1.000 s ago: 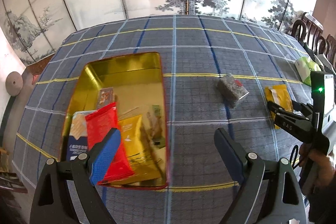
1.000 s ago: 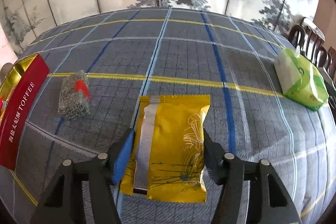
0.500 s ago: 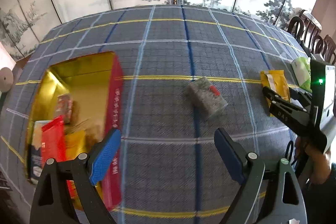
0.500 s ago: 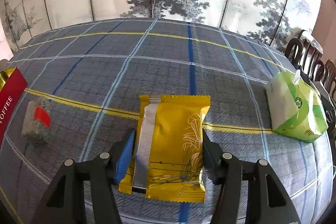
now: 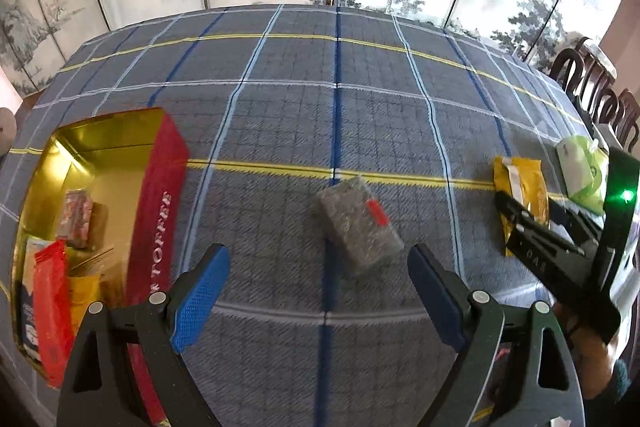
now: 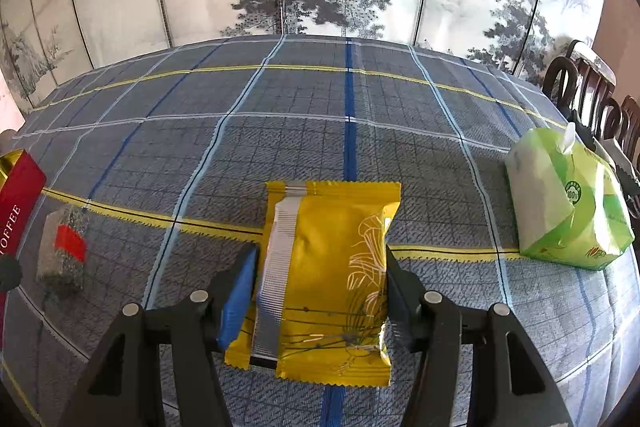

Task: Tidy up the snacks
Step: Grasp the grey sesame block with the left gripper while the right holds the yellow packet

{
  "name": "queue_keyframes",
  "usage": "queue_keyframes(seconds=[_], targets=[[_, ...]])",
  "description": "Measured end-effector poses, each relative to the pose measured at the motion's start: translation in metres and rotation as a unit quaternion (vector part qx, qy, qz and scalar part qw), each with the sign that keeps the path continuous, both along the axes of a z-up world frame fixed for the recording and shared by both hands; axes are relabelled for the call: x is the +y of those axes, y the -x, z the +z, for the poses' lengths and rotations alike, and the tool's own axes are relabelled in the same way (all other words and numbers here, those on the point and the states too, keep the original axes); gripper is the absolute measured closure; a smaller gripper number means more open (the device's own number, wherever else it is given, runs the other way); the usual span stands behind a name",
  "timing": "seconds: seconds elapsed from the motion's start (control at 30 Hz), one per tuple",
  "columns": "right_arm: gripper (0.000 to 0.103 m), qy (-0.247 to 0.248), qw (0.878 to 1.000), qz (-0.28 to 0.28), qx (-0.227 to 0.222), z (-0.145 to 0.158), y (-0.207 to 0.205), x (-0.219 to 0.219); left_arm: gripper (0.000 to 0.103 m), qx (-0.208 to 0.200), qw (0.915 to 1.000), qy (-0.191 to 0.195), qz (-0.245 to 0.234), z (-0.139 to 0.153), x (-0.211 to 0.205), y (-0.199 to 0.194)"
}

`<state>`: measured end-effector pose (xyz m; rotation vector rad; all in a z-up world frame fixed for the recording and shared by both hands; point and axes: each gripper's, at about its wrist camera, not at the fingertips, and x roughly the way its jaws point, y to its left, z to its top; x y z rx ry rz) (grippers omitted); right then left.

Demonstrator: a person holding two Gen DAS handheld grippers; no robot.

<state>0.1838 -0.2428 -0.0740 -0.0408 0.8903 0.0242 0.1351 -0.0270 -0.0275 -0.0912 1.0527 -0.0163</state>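
Nearby, toffee tin [image 5: 158, 211], green pack [image 6: 568, 203], perhaps tissues.

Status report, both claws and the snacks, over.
Left claw open above grey packet. Right claw shut on yellow packet. Toffee tin partly filled. Path clear.

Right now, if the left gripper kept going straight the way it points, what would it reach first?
Most likely the grey snack packet with the red mark, lying on the plaid tablecloth just ahead of the open left gripper and roughly centred between its fingers. Nothing else shows in that line, though depth is hard to judge.
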Motion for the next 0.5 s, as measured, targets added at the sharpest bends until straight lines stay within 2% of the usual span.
queue_keyframes(seconds=[0.33,0.4,0.5], targets=[[0.044,-0.001,1.0,0.0,0.0,-0.001,0.0,0.0,0.019,0.007,0.9999,0.005,0.008,-0.011,-0.016,-0.021],[0.044,-0.001,1.0,0.0,0.0,-0.001,0.0,0.0,0.022,0.015,0.9998,0.004,0.011,-0.015,-0.018,-0.026],[0.043,-0.001,1.0,0.0,0.0,0.0,0.0,0.0,0.033,0.024,0.9996,0.007,0.016,-0.022,-0.018,-0.031]])
